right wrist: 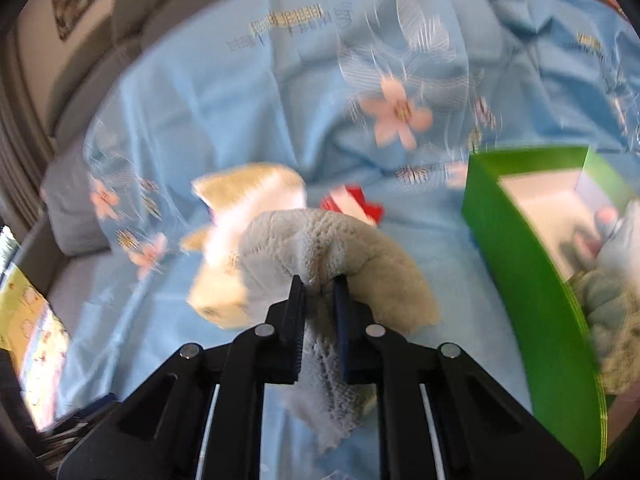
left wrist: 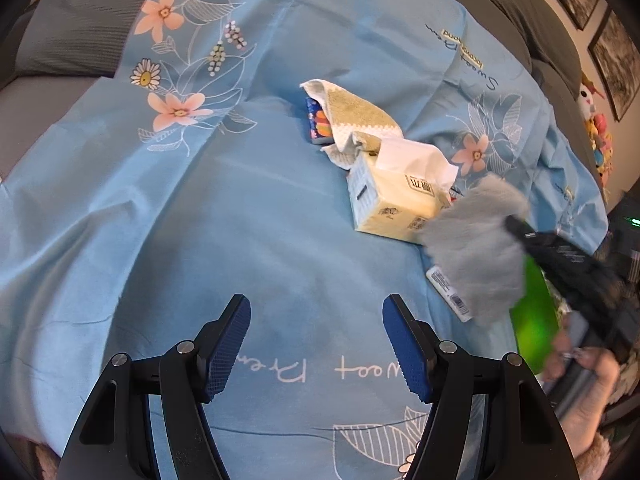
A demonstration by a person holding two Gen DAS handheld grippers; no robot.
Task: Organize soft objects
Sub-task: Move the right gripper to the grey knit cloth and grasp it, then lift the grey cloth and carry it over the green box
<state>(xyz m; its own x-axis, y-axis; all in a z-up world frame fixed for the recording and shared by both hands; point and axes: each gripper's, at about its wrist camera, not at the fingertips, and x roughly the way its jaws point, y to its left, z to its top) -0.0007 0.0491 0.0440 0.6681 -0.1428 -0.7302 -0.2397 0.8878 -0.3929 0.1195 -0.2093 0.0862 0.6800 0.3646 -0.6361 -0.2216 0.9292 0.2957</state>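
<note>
Pale blue sheet (left wrist: 168,216) printed with pink flowers and white leaf outlines covers the whole work surface, with grey cushions (left wrist: 80,28) behind it and framed pictures (left wrist: 616,60) on the wall beyond. To the right of the right gripper (right wrist: 320,284) stands a green box (right wrist: 536,288) with a white inside, open at the top; soft pale-green and grey fluffy cloths (right wrist: 612,308) lie bunched in its near end, and something small and blurred sits further in. That right gripper points forward and down over the sheet, its jaws pressed together on a grey fluffy cloth (right wrist: 348,248), which arches over the fingertips and hangs below them in a nubbly flap; in the left wrist view the same cloth shows a white label at its lower edge. Just ahead and to the left of the pinched cloth sits a cream tissue pack (left wrist: 396,200), boxy, with white tissue (left wrist: 416,160) puffing from its top. Beyond it a beige and white towel (left wrist: 356,116) lies crumpled, draped partly over a small colourful packet (left wrist: 318,124). A red and white item (right wrist: 352,204) lies just past the cloth, too blurred to identify. The left gripper (left wrist: 316,344) hovers tilted down over bare sheet, its blue ridged pads (left wrist: 228,352) spread apart with nothing between them, well short of the tissue pack. A person's hand (left wrist: 584,384) grips the right tool's handle
</note>
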